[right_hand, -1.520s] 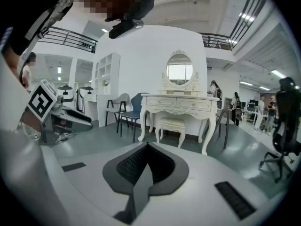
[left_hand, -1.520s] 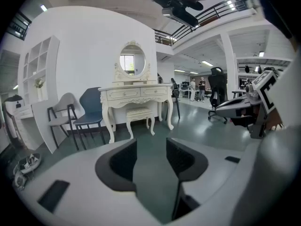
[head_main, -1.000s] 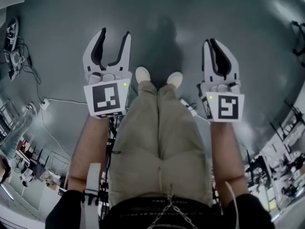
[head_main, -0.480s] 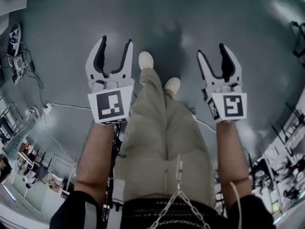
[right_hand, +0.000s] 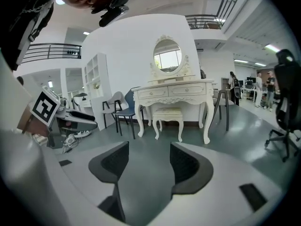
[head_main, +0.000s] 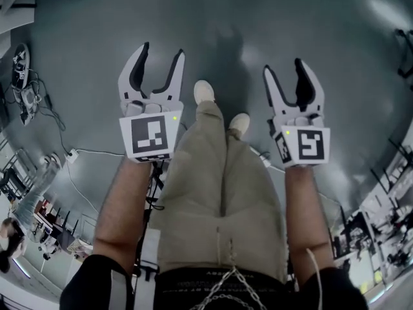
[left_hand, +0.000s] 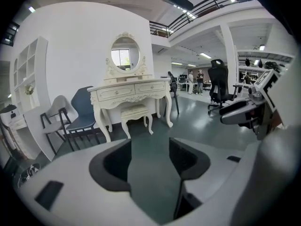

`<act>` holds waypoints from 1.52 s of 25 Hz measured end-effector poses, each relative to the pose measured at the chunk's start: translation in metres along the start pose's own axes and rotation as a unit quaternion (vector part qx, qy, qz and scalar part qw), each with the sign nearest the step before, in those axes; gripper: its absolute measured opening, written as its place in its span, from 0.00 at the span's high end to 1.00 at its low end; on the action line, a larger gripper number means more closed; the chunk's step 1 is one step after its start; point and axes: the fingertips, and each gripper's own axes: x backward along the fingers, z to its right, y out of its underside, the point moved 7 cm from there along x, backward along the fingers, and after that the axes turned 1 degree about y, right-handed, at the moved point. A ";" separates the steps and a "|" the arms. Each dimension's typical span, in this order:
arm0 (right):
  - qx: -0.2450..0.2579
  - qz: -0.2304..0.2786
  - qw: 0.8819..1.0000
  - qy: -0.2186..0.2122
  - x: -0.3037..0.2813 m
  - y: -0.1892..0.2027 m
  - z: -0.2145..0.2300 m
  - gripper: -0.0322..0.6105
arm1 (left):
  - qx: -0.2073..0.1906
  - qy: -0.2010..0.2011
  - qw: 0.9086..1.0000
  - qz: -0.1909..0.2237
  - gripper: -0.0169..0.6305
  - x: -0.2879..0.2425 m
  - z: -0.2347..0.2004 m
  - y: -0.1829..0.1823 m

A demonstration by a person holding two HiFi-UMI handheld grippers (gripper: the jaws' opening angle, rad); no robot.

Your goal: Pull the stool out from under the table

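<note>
Stool (right_hand: pixel 168 117): tucked under white dressing table (right_hand: pixel 171 92), well ahead of both grippers. Left gripper (head_main: pixel 162 49) and right gripper (head_main: pixel 282 65): jaws just opened, wide apart, holding nothing, bare floor (head_main: pixel 258 18) between.

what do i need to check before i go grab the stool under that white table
1. Stool found: ok, tucked between the legs of the white table.
2. Left gripper ready: ok, jaws apart, just been opening, nothing between them.
3. Right gripper ready: ok, jaws apart, just been opening, nothing between them.
4. Stool within reach: not ok, it stands well across the floor from both grippers.
5. Room beside stool: ok, the blue chair stands left of the table, apart from the stool.
6. Grip spot on stool: cannot tell from this far.
</note>
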 end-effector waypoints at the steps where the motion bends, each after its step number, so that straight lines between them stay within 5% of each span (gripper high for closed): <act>1: -0.004 0.003 1.000 0.004 -0.004 -0.005 0.001 0.56 | -0.006 0.005 1.000 0.000 0.61 -0.006 -0.004 -0.004; 5: -0.014 0.008 1.000 0.015 -0.014 -0.018 0.006 0.56 | -0.031 0.027 0.999 -0.011 0.61 -0.026 -0.014 -0.013; 13: -0.003 0.015 1.000 0.022 -0.020 -0.037 0.014 0.56 | -0.007 0.035 0.999 -0.004 0.61 -0.034 -0.014 -0.020; 28: -0.020 0.012 1.000 -0.012 -0.090 -0.053 -0.011 0.56 | -0.001 -0.005 1.000 -0.016 0.61 -0.041 -0.076 -0.014; 38: 0.006 0.004 1.000 -0.008 -0.112 -0.086 0.034 0.56 | 0.010 -0.011 1.000 -0.010 0.61 -0.079 -0.068 -0.046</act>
